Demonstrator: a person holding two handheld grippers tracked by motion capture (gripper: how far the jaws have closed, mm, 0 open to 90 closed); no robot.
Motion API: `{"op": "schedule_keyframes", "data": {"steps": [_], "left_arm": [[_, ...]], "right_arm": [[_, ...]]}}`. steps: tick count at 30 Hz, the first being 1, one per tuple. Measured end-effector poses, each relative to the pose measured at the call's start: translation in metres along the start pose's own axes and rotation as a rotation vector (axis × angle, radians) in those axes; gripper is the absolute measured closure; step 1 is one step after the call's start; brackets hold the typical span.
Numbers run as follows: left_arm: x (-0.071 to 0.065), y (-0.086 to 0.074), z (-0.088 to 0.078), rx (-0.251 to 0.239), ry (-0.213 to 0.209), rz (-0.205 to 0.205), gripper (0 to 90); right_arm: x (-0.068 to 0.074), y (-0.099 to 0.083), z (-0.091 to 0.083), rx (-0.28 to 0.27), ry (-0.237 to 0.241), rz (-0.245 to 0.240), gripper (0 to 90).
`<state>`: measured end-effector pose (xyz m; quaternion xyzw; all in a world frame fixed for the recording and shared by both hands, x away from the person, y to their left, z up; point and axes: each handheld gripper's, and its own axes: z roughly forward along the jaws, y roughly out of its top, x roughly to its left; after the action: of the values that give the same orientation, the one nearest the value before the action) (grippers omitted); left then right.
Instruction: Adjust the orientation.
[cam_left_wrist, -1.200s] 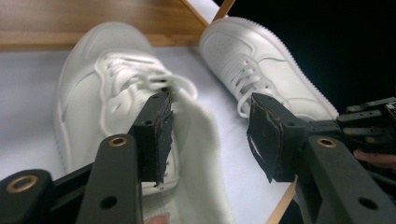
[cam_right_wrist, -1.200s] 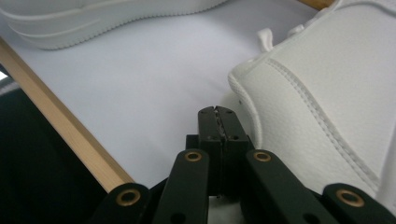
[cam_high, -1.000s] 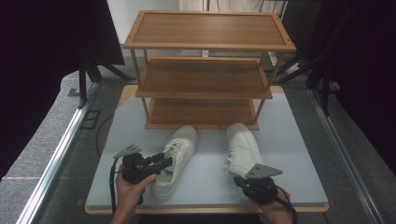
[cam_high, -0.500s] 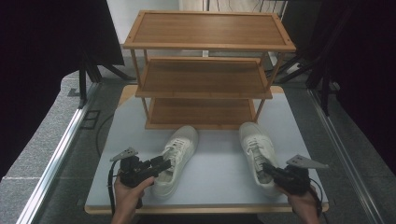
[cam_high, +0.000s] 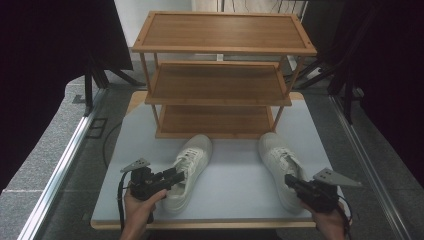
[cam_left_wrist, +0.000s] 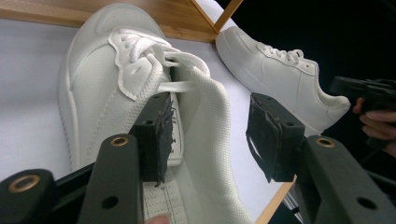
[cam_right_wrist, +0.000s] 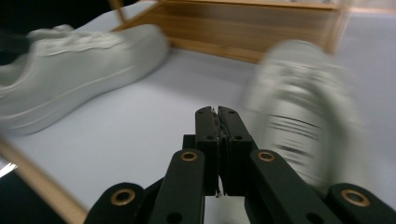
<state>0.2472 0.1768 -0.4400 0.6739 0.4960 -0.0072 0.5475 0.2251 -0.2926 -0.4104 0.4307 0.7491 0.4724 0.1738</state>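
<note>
So here's where I'm at: two white sneakers on the desk (cam_high: 235, 175), both sitting just in front of the bottom tier of the wooden shoe rack (cam_high: 220, 75), toes pointing at it. Looks like the job is getting them onto the rack, and I'd say we're at the grab stage for the first one.

My left gripper (cam_left_wrist: 210, 135) has its jaws spread wide and straddling the inner wall of the left sneaker (cam_high: 189, 170) — one pad is down inside the opening next to the tongue, the other hangs outside the collar. Nothing is pinched yet, there's clear air between the outer pad and the fabric.

The right gripper (cam_right_wrist: 217, 140) is pressed completely closed on nothing, hovering low over the desk just beside the right sneaker (cam_high: 282, 167). That view is pretty blurry so I can't say much about the shoe's details, but from the high view the gripper sits near its heel end, off to the outer side.

Next move as I see it: close the left jaws on that collar wall, then lift and carry toe-first onto the lowest shelf (cam_high: 215, 120). The right one needs to open up before it can do anything useful — probably the same collar grip on its own shoe.
</note>
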Motion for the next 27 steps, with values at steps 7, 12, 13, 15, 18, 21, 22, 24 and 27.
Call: {"op": "schedule_keyframes", "data": {"steps": [7,12,13,15,18,21,22,24,27], "left_arm": [[0.003,0.0,-0.004,-0.005,-0.005,-0.01,49.7],[0.007,0.002,-0.007,-0.009,-0.012,-0.025,49.3],[0.007,0.002,-0.007,-0.009,-0.012,-0.025,49.3],[0.008,0.002,-0.008,-0.009,-0.013,-0.025,49.2],[0.008,0.002,-0.008,-0.008,-0.013,-0.026,49.2],[0.01,0.0,-0.008,-0.007,-0.017,-0.033,49.2],[0.011,-0.001,-0.009,-0.005,-0.018,-0.032,49.2],[0.012,-0.002,-0.012,-0.007,-0.016,-0.035,49.2],[0.012,-0.004,-0.015,-0.01,-0.007,-0.037,49.1]], "right_arm": [[0.015,-0.023,0.027,0.138,0.021,-0.03,89.1],[0.0,-0.029,0.014,0.127,-0.073,-0.017,88.0],[0.0,-0.029,0.014,0.127,-0.073,-0.017,88.0],[-0.016,-0.033,0.004,0.115,-0.063,0.035,88.0],[-0.026,-0.035,-0.002,0.103,-0.078,0.066,87.0],[-0.029,-0.033,-0.003,0.095,-0.04,0.067,82.6],[-0.026,-0.03,-0.003,0.071,-0.008,0.05,77.4],[-0.022,-0.024,-0.003,0.044,0.007,0.033,73.5],[-0.015,-0.019,-0.002,0.012,0.023,-0.002,68.4]]}}
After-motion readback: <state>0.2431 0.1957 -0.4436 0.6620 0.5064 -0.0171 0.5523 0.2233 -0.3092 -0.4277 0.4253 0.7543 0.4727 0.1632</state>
